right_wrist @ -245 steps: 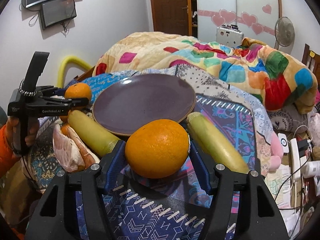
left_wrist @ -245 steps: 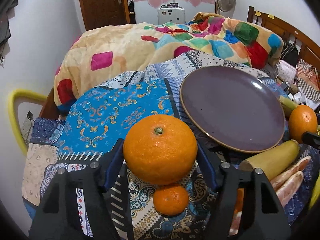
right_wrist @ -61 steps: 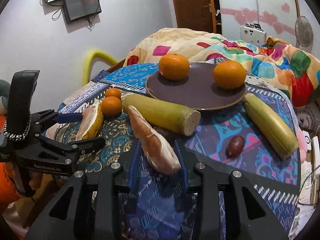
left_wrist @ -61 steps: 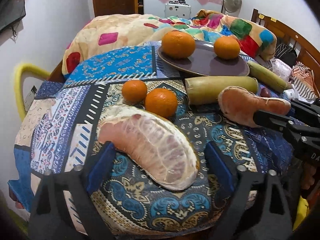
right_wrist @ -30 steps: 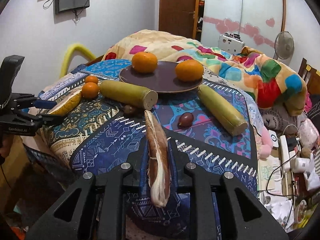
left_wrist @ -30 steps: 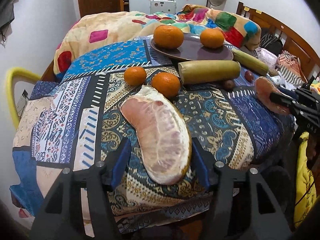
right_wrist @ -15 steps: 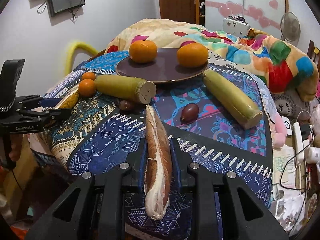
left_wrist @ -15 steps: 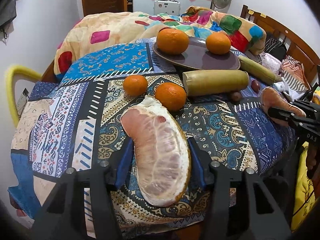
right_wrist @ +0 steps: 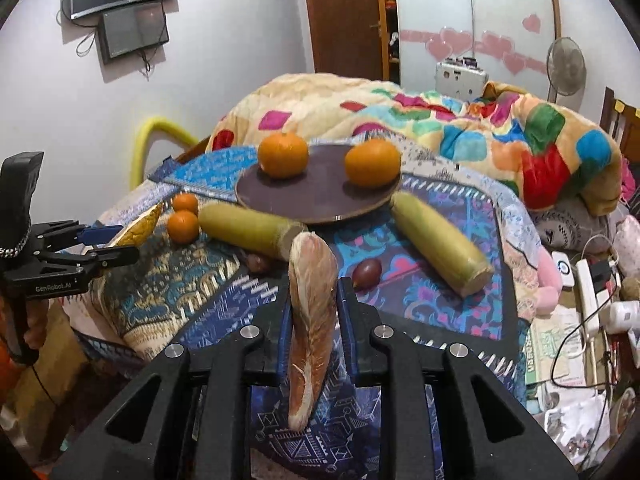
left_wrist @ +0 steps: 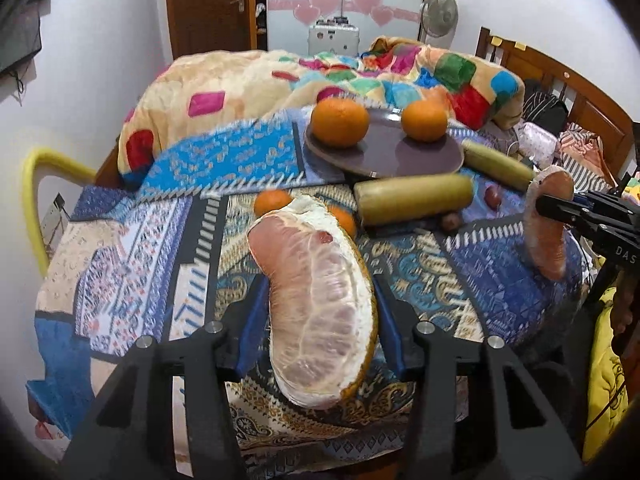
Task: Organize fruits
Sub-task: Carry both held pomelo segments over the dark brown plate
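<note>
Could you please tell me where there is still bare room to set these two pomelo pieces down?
The plate is bare in the middle and at its near edge, between the two large oranges. The cloth left of the small oranges is also free. It is crowded around the two cut stalks.

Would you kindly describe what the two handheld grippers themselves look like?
Both are matte black plastic with blue finger pads and silver screws. The left gripper has white "GenRobot.AI" lettering and a beaded chain round its upright handle; the right gripper shows white letters "DAS". An orange sleeve shows.
</note>
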{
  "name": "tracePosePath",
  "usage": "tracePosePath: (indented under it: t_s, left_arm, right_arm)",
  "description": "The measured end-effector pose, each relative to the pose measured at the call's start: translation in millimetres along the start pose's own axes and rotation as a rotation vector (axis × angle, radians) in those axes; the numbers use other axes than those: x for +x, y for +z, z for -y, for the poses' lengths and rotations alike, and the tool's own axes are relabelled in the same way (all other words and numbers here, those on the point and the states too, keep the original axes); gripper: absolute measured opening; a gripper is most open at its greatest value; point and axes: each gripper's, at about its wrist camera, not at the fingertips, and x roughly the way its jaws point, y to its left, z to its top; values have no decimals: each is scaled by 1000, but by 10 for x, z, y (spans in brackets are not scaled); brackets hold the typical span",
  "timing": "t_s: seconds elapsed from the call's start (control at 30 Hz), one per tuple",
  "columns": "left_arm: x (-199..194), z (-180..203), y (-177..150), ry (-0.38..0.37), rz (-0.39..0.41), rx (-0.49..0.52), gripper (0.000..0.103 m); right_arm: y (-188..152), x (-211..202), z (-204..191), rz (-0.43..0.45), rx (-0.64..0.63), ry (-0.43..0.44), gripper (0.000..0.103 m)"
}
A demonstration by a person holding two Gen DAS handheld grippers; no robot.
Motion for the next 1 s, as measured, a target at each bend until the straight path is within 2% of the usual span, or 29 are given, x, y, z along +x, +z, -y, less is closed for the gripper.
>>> tracePosePath:
  t_s: [0.43, 0.73, 1.0]
  left_arm:
    - [-44, 132, 434, -33, 94, 14, 50]
    - [132, 234, 750, -58, 123, 39, 50]
    - [353, 254, 946, -81, 137, 44, 50]
  right_arm:
    - [296, -93, 76, 92, 8, -11, 19]
    - [513, -41, 136, 139, 8, -13, 19]
    - [659, 147, 185, 142, 4, -3, 19]
